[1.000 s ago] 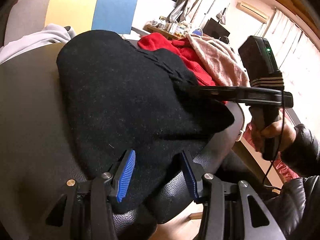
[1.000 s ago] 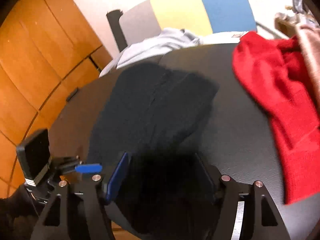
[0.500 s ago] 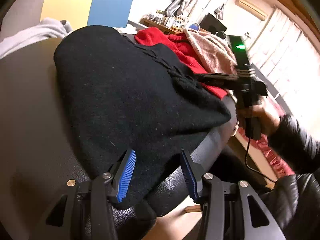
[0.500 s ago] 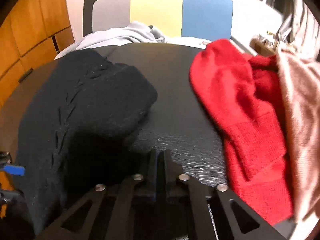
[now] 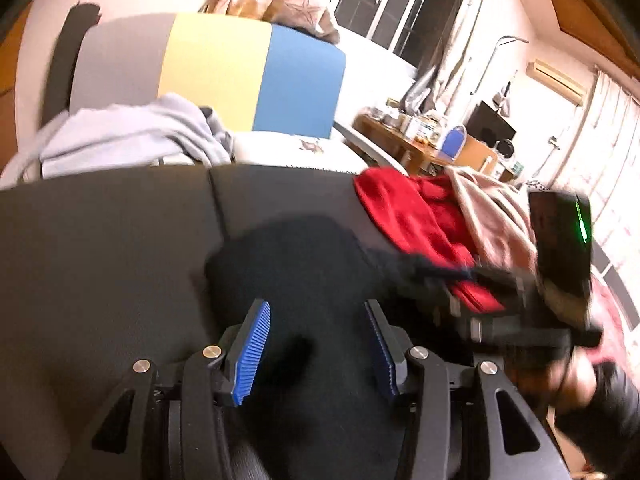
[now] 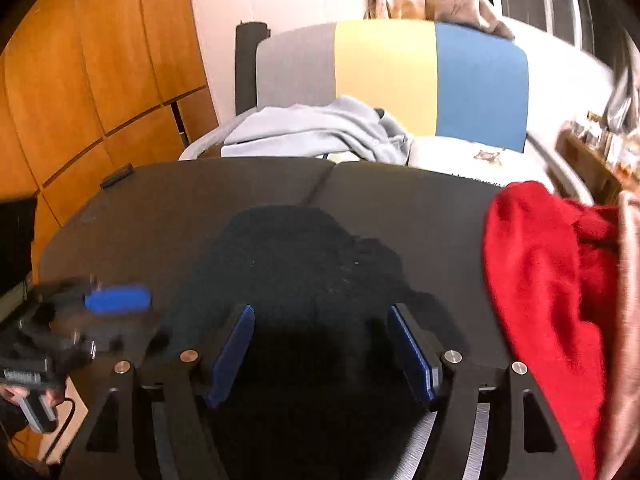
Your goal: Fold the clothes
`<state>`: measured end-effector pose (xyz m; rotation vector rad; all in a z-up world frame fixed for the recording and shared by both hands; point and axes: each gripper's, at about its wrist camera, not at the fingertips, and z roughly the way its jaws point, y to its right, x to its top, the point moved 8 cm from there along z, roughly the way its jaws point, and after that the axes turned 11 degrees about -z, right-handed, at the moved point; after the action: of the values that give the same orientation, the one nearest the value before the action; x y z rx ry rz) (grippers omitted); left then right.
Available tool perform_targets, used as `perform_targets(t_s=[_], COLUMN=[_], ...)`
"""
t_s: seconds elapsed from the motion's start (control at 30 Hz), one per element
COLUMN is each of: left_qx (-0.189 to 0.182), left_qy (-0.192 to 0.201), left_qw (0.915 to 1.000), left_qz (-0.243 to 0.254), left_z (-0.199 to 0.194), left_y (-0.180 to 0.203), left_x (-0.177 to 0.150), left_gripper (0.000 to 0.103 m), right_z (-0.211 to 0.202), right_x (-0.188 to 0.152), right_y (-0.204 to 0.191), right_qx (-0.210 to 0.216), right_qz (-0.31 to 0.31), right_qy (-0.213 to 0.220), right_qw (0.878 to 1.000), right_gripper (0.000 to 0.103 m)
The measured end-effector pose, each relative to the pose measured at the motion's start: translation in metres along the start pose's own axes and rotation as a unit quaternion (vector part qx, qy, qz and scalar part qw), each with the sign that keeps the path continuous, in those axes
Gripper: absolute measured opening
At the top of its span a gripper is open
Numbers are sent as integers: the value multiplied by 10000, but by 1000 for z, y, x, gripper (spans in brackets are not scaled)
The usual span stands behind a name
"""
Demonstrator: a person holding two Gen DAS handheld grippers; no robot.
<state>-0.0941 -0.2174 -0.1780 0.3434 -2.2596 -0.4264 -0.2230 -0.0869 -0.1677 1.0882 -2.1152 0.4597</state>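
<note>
- Showing a black garment (image 6: pixel 304 264) lying bunched on the dark tabletop (image 6: pixel 168 208), near its front edge and below both claws.
- Left claw (image 5: pixel 316 348): its blue pads stand spread over the black cloth and pinch nothing (cloth lies under the gap, not pressed between the pads).
- Right claw (image 6: pixel 320 354): its jaws are opening, with the black garment below and between them but no cloth pressed by the pads.
- Seen from the left wrist, the right claw reaches in from the right edge, blurred, with a dark point of the garment just beside its tip; whether they touch cannot be told.
- A red garment (image 6: pixel 548 280) and a pink one (image 5: pixel 492 208) lie heaped at the tabletop's right side, well apart from the black one; a grey garment (image 6: pixel 312 128) rests on the chair (image 6: pixel 436 80) beyond.
- Step in hand, as judged: between grasps, with the black garment loose and its fold not yet neat.
- Next move, as judged: each claw must come down on an edge or corner of the black cloth, close on one layer, then carry it across without dragging the red heap.
</note>
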Motion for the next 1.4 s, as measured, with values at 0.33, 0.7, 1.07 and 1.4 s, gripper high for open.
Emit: perform_targets(t_s=[0.33, 0.7, 1.07, 1.4], left_qx=[1382, 872, -1221, -1232], left_qy=[-647, -400, -755, -993], left_qw=[9876, 9941, 9610, 9764], left_qz=[359, -509, -2365, -1469], left_z=[84, 66, 22, 62], left_y=[-24, -39, -99, -44], left_x=[-4, -3, -34, -39], left_gripper=[52, 54, 69, 73], right_z=[19, 26, 2, 46], right_x=[-64, -71, -92, -62], right_y=[21, 33, 53, 25], right_qx=[-357, 48, 1373, 1461], right_qz=[151, 725, 1647, 1137], right_qy=[0, -79, -400, -305], right_qw=[9992, 9973, 9759, 9823], right_gripper=[85, 101, 103, 103])
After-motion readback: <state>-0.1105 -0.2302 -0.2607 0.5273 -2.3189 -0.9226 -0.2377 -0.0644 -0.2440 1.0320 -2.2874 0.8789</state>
